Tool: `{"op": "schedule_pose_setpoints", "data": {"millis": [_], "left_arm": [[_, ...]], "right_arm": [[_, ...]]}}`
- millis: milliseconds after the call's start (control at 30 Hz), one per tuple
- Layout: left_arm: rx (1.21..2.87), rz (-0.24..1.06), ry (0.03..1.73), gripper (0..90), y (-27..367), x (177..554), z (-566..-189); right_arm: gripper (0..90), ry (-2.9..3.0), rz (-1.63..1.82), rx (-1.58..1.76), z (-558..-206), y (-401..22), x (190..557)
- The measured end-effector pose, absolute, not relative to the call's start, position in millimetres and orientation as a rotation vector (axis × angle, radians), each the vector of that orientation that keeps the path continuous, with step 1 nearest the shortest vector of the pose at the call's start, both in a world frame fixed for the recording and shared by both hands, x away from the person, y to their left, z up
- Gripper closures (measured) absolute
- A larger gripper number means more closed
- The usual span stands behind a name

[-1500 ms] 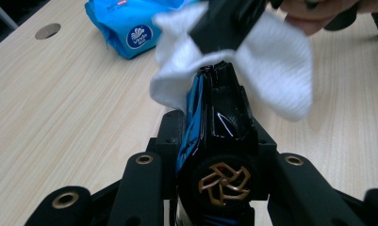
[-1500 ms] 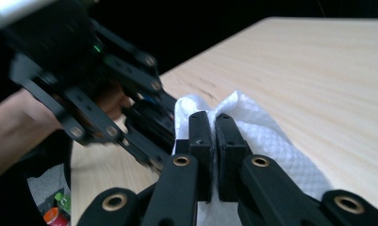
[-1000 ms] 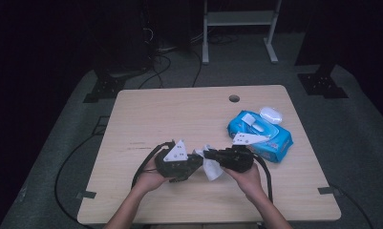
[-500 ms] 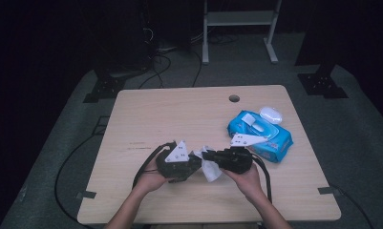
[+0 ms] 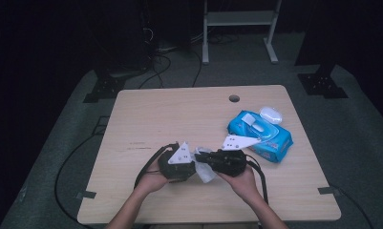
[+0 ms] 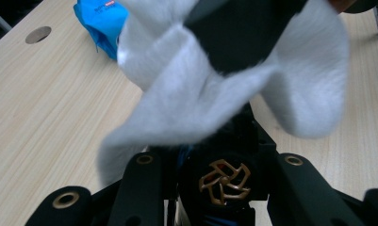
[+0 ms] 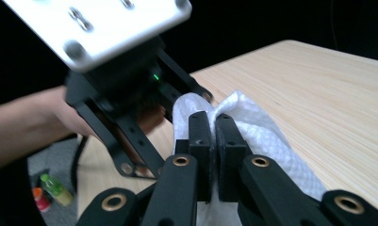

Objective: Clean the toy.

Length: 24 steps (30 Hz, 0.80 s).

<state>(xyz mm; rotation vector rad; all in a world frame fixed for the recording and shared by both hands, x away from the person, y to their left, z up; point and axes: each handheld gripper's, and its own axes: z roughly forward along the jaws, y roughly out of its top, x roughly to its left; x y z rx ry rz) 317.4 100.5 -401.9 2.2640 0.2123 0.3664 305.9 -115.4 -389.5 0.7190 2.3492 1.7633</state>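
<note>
A crumpled white wipe hangs between my two grippers above the table's front middle. My right gripper points left. In the right gripper view its jaws are pressed together on a fold of the wipe. My left gripper points right and meets the same wipe. It appears in the right gripper view with its tips at the cloth's far edge. In the left gripper view the wipe drapes over my left gripper and hides its tips. The right gripper shows at the top there.
A blue pack of wipes lies on the right side of the wooden table, with a small white case behind it. A round hole sits near the far edge. Cables and a metal stand are on the floor beyond.
The right gripper has shifted a little toward the left one and slightly up, carrying the wipe. The left gripper has stayed where it was.
</note>
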Motion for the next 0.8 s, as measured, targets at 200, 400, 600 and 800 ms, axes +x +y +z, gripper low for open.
{"op": "schedule_pose_setpoints", "data": {"millis": [200, 400, 600, 800], "left_arm": [[2.26, 0.36, 0.221, 66.4, 102, 318, -402], [2.254, 0.357, 0.222, 66.4, 102, 319, -401], [2.258, 0.355, 0.209, 66.4, 100, 318, -400], [2.216, 0.342, 0.212, 66.7, 101, 319, -396]], "right_arm": [[86.5, 2.339, 1.704, 0.836, -405, -132, 314], [86.5, 2.347, 1.717, 0.958, -423, -147, 320], [86.5, 2.378, 1.771, 1.064, -442, -148, 324], [86.6, 2.339, 1.872, 1.078, -437, -152, 324]]}}
